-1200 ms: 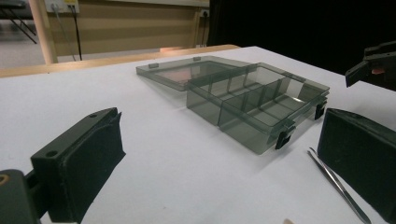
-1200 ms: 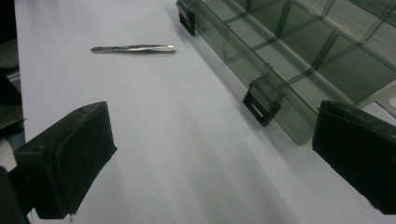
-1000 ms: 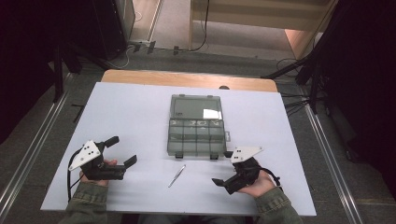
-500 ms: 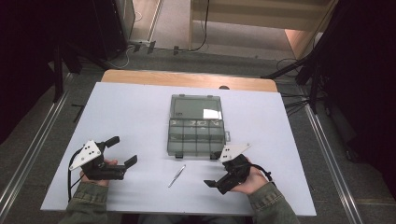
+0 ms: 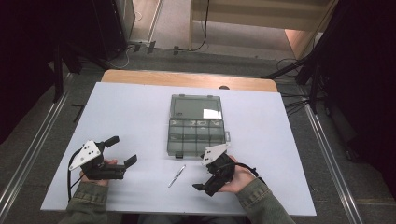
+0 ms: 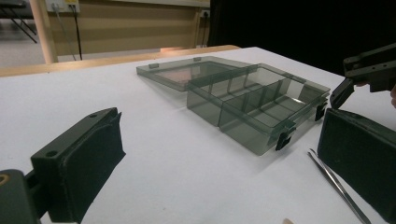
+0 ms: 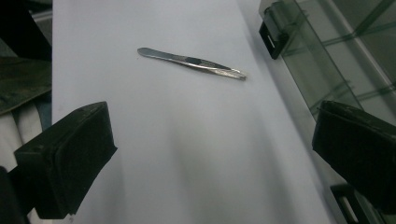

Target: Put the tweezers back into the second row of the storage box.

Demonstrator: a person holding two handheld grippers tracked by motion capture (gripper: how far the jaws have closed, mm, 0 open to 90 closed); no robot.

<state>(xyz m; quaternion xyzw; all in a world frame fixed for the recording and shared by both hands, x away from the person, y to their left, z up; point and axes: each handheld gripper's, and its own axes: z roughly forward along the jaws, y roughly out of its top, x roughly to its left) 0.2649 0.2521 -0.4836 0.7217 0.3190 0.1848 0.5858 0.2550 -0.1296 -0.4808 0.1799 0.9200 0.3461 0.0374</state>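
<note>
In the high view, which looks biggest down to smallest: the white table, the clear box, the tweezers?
1. White table, by far the largest.
2. Clear box, lid open, mid-table.
3. Tweezers, a thin sliver near the right gripper.

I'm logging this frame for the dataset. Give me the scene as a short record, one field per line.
surface: white table top
tweezers: metal tweezers lying flat, untouched, near the box's front edge
box: smoky clear compartment box, lid open and laid back, compartments look empty
left gripper: left gripper open, holding nothing, left of the tweezers
right gripper: right gripper open, holding nothing, aimed toward the tweezers
</note>
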